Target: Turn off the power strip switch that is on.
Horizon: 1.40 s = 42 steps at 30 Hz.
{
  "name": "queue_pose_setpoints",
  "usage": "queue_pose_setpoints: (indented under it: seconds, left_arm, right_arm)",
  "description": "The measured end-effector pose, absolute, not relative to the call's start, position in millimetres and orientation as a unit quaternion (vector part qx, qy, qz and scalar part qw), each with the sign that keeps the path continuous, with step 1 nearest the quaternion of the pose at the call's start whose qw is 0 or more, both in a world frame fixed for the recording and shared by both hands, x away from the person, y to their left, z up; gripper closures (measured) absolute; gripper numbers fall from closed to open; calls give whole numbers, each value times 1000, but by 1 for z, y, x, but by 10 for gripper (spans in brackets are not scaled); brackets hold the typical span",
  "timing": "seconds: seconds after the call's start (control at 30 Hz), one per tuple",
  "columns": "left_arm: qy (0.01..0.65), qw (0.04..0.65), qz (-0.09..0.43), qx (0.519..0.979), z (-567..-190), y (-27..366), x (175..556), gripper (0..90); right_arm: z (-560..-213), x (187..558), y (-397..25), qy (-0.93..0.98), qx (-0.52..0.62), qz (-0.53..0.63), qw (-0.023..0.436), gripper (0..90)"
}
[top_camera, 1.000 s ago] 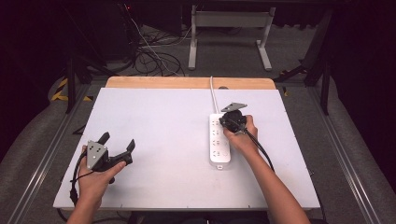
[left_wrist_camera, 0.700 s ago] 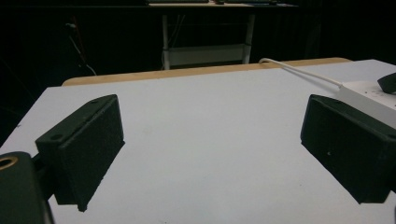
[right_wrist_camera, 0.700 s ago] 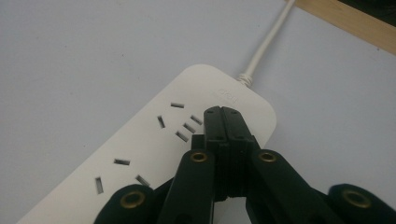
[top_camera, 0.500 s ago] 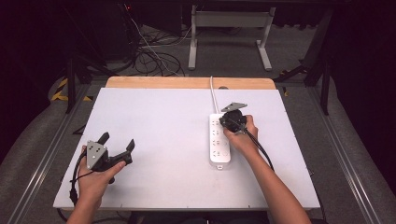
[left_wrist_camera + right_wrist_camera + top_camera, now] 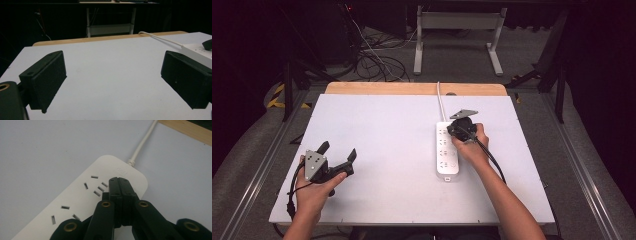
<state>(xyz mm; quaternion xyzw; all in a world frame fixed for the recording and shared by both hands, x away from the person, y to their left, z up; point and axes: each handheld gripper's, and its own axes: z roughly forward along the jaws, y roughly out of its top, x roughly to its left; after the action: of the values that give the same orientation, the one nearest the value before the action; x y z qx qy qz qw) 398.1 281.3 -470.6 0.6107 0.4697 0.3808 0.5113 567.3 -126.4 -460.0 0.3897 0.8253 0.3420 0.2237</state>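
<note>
Pressing closed, empty jaws onto the white power strip at centre-right of the high view, the right gripper seems to steady it, while the wide-open left gripper idles lower left; next likely needs a plug.

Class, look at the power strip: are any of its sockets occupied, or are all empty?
Empty, as far as visible: the power strip shows bare socket slots, no plugs.

The high view looks forward and down over the whole white rectangular surface. The left gripper view sits low, facing far across it. The right gripper view peers closely down. All three share the long white plastic power strip.
</note>
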Motion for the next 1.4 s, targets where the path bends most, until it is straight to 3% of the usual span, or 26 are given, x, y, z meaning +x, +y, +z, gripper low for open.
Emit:
queue_pose_setpoints:
  seconds: [0.87, 1.4]
  left_arm:
    - [470, 510, 380, 612, -471, 281, 399, 65]
    - [470, 510, 381, 611, -471, 281, 399, 65]
  right_arm:
    - [-458, 569, -137, 813, 393, 345, 253, 896]
    - [-419, 551, -161, 775, 383, 425, 270, 900]
